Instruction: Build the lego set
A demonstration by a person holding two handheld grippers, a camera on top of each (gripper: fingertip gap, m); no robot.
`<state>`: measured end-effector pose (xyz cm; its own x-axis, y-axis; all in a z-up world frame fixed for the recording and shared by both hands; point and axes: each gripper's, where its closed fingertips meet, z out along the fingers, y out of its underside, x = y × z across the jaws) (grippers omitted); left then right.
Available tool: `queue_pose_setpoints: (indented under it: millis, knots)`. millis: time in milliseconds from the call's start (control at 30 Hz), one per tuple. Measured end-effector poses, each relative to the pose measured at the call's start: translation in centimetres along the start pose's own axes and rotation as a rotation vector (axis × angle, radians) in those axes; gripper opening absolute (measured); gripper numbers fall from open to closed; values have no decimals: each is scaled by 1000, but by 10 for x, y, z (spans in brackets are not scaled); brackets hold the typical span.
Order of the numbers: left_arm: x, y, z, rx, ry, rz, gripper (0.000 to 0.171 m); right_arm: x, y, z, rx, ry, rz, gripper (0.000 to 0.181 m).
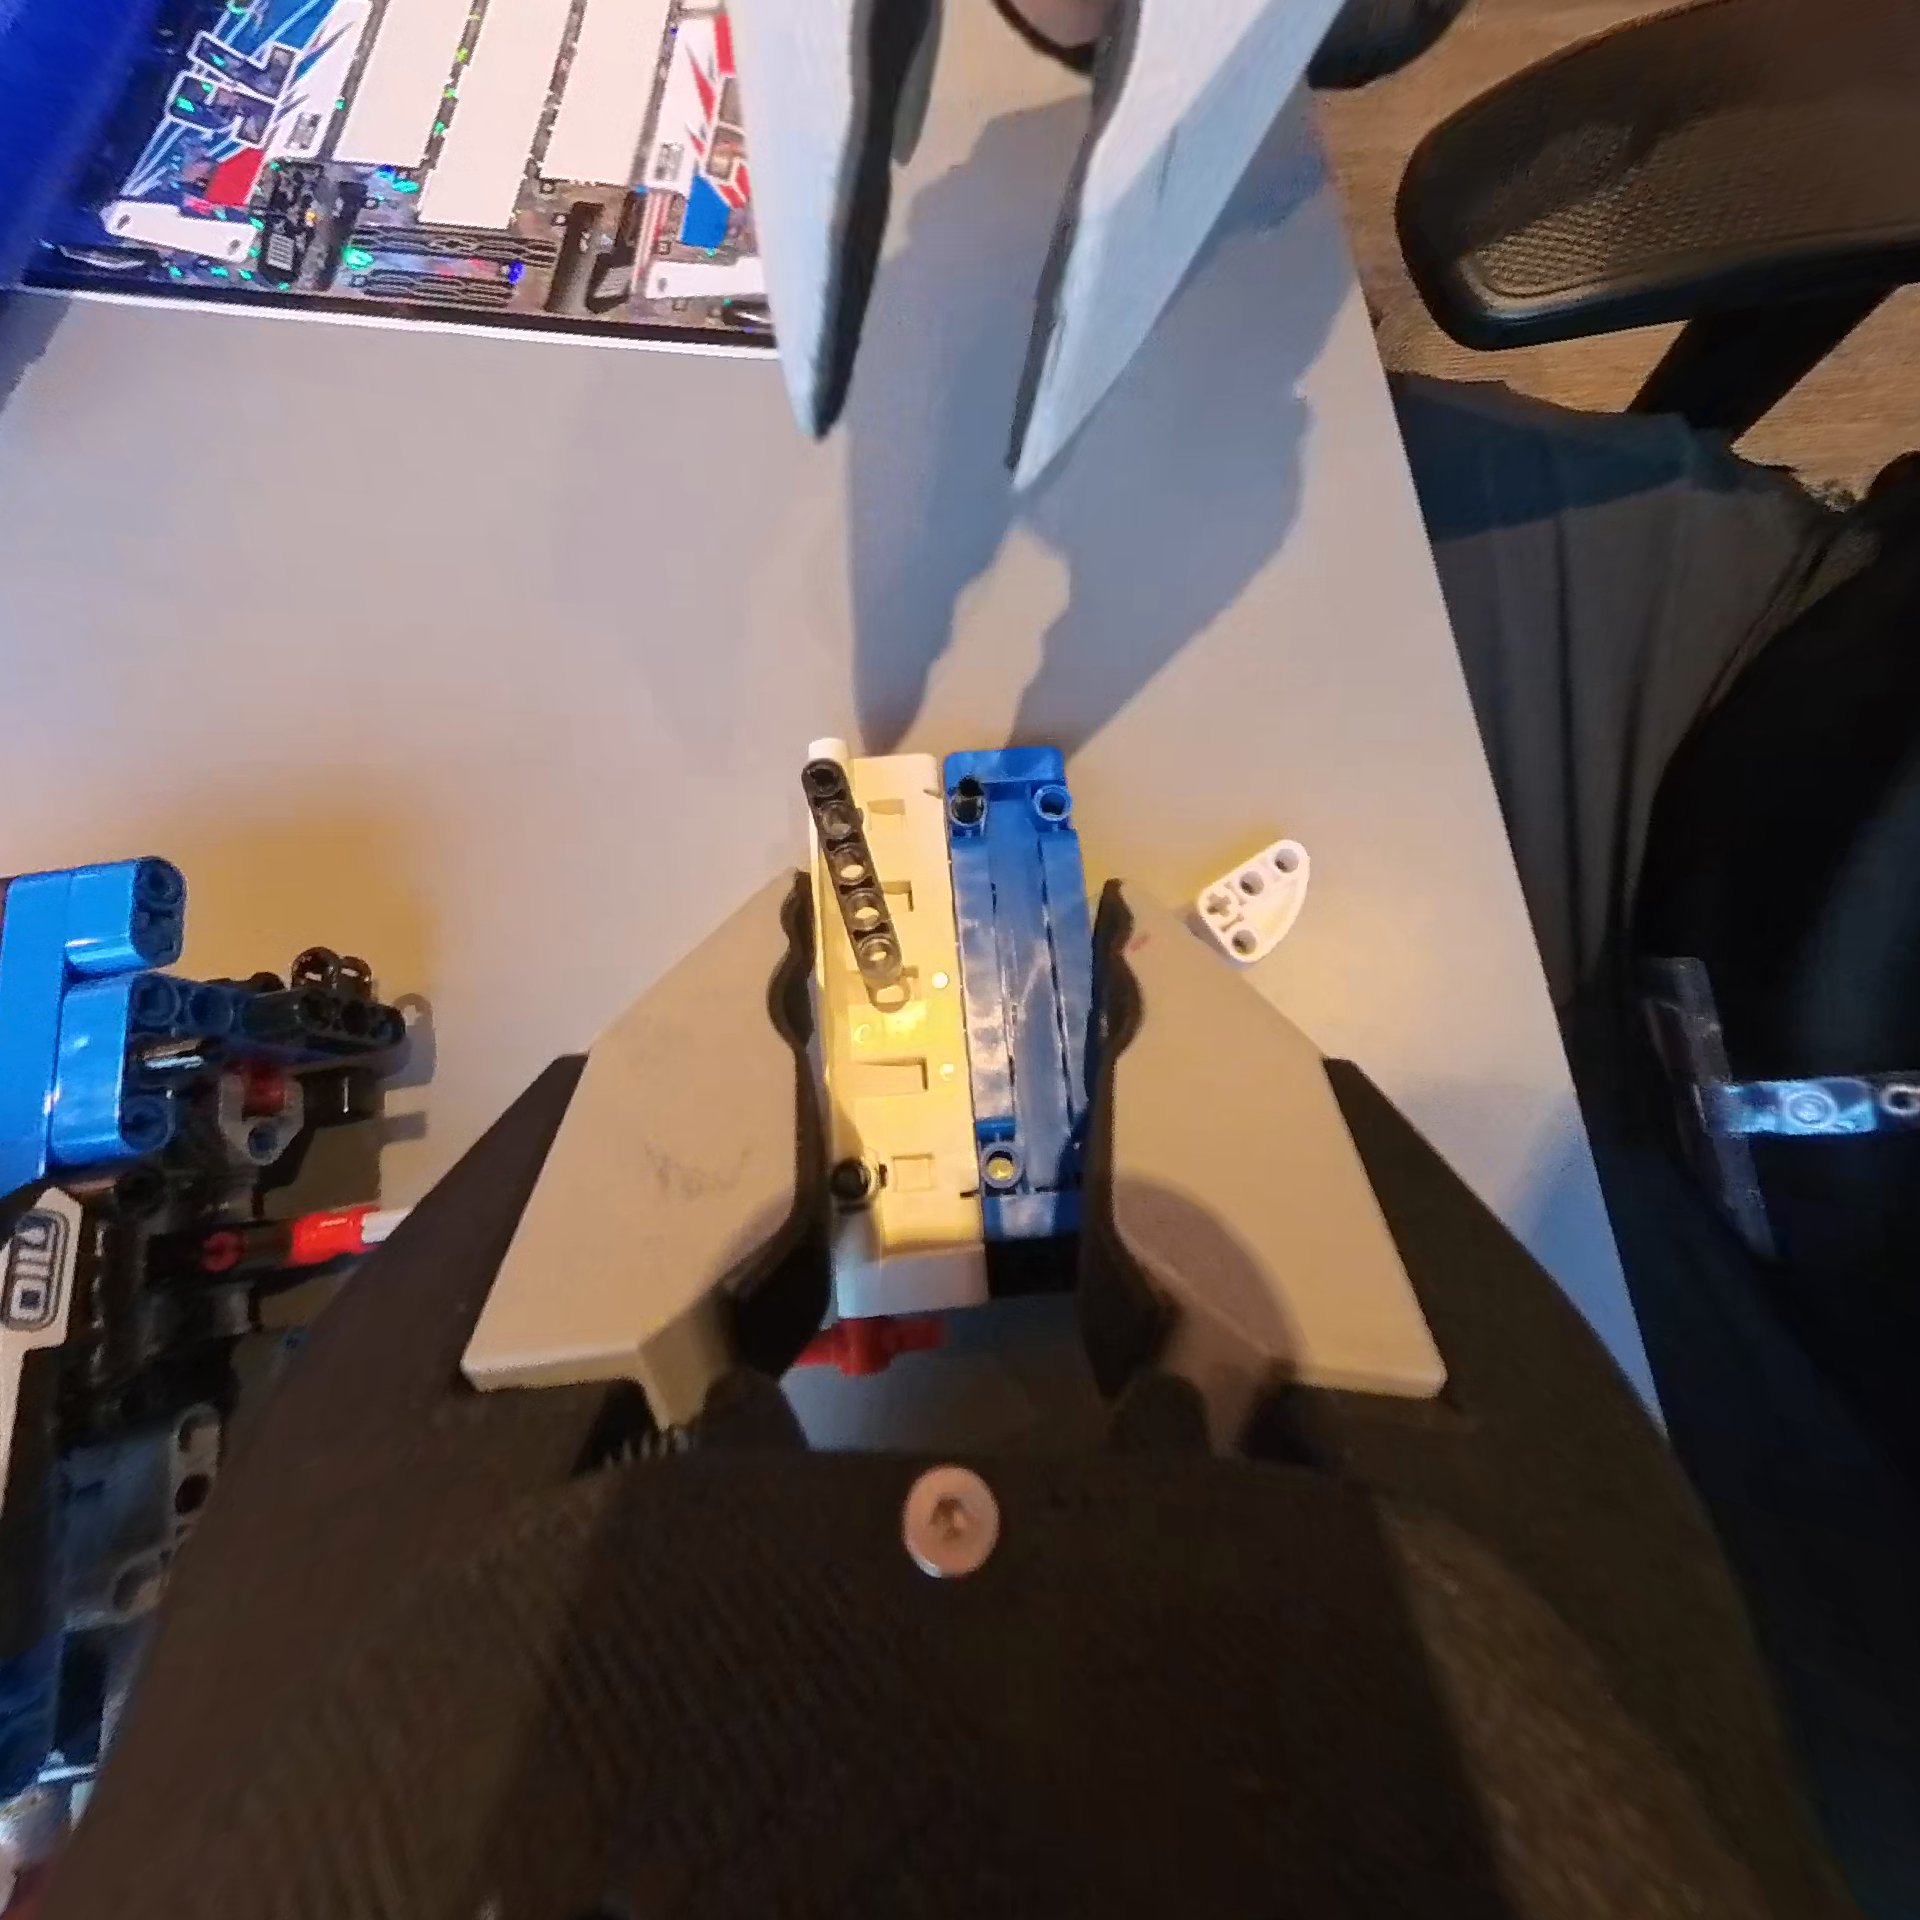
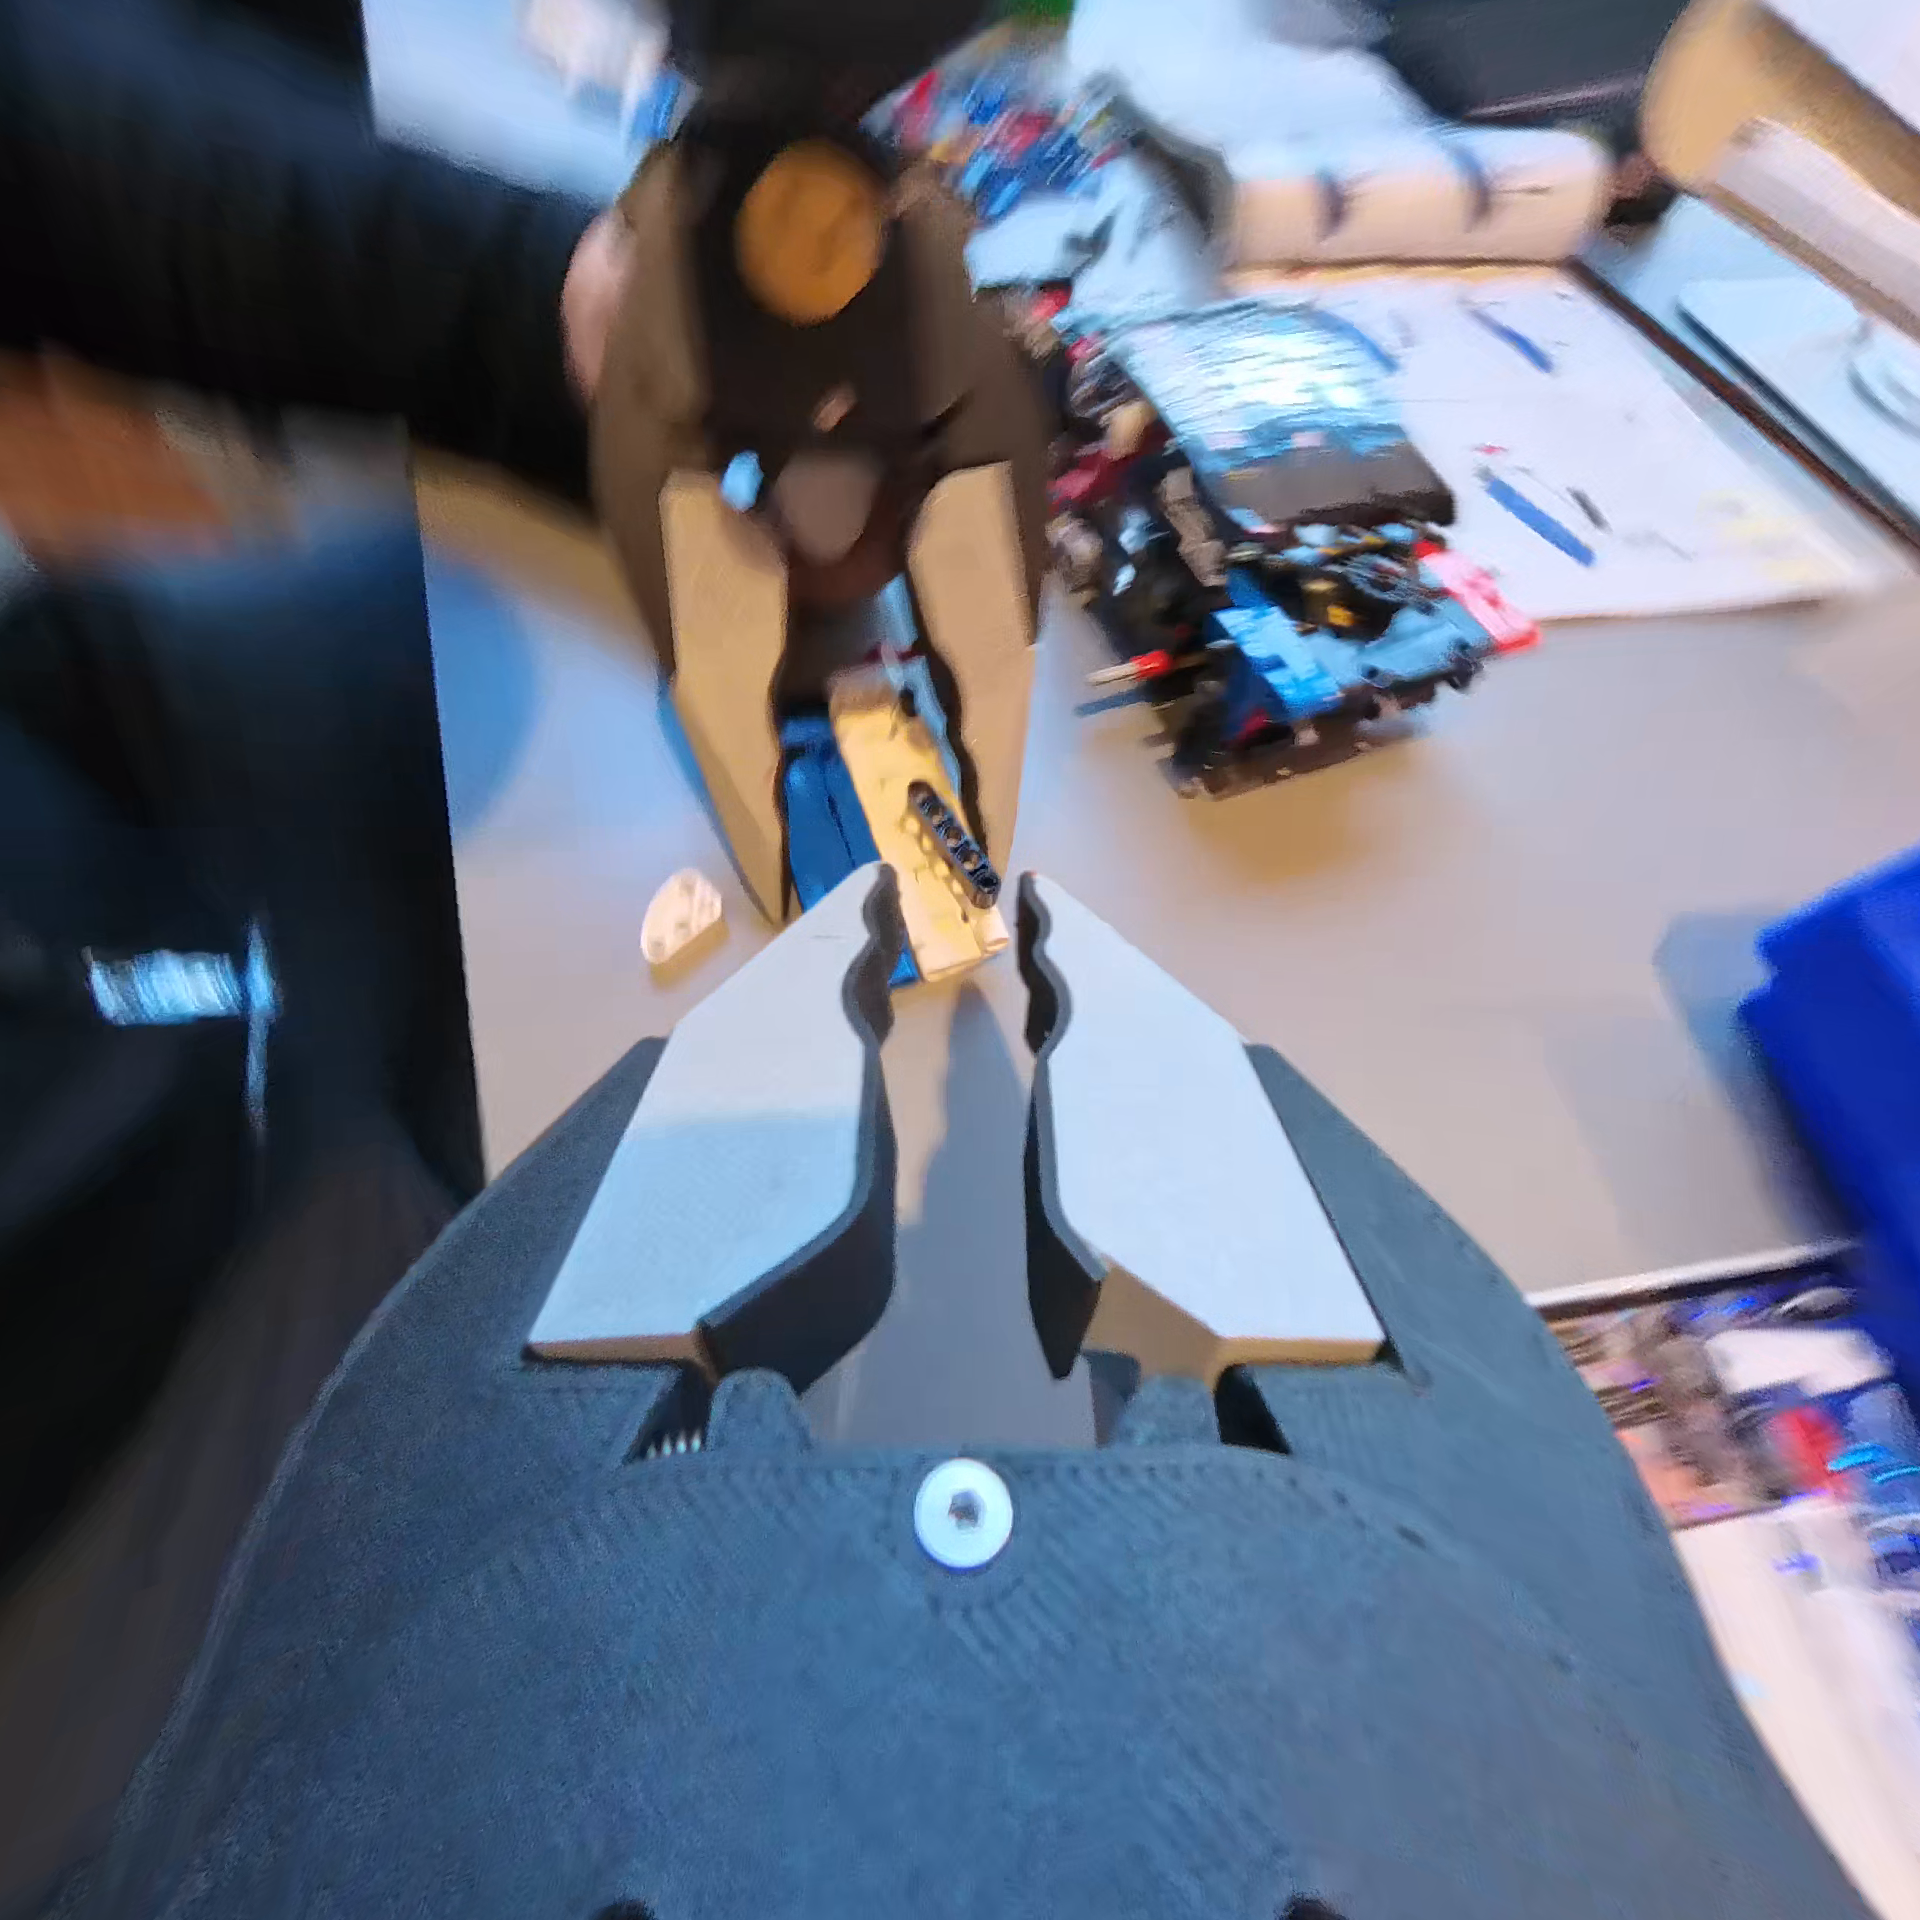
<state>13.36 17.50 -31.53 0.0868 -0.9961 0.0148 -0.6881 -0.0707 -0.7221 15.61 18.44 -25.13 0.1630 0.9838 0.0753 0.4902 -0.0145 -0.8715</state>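
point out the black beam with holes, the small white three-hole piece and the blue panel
black beam with holes [image 1: 858, 894], left wrist view, mid-length
small white three-hole piece [image 1: 1250, 902], left wrist view, centre
blue panel [image 1: 1023, 987], left wrist view, ribbed middle

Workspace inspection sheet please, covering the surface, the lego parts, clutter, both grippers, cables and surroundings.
Surface: grey table, edge at the right in the left wrist view.
Job's things: white and blue panel assembly with a black holed beam on its white side; small white holed piece loose beside it; larger blue and black build farther off; instruction sheets.
Clutter: blue bin at the table's side.
Grippers: left gripper shut on the panel assembly; right gripper open, holding nothing, pointed at the assembly's end.
Cables: nothing seen.
Surroundings: black mesh chair beyond the table edge.
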Motion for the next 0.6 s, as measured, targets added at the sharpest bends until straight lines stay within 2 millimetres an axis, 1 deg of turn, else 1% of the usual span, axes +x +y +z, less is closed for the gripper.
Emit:
queue_pose_setpoints:
  millis: [167,233,300,400,433,467,500,533,600]
  knots:
    - [-1,1,-2,-1,-28,-46,53,13,-3,-3,98,-22,166,29]
    - [0,-2,-4,20,-22,-82,56,17,-5,-4,135,-40,225,41]
    - [-1,-6,-10,49,-33,-114,58,15,-8,-5,161,-83,281,53]
    - [-7,-10,-27,76,-93,-152,62,16,-12,-6,200,-92,337,67]
    - [-9,-11,-34,80,-118,-161,63,15,-11,-5,193,-93,353,66]
    - [-11,-12,-41,80,-148,-169,63,15,-9,-4,176,-83,362,59]
    - [-11,-16,-49,82,-172,-174,67,14,-8,-2,160,-71,356,57]
    - [-10,-22,-56,88,-189,-175,70,12,-7,0,143,-58,340,61]
    - [-5,-45,-67,126,-212,-160,74,6,-5,6,98,-52,319,66]
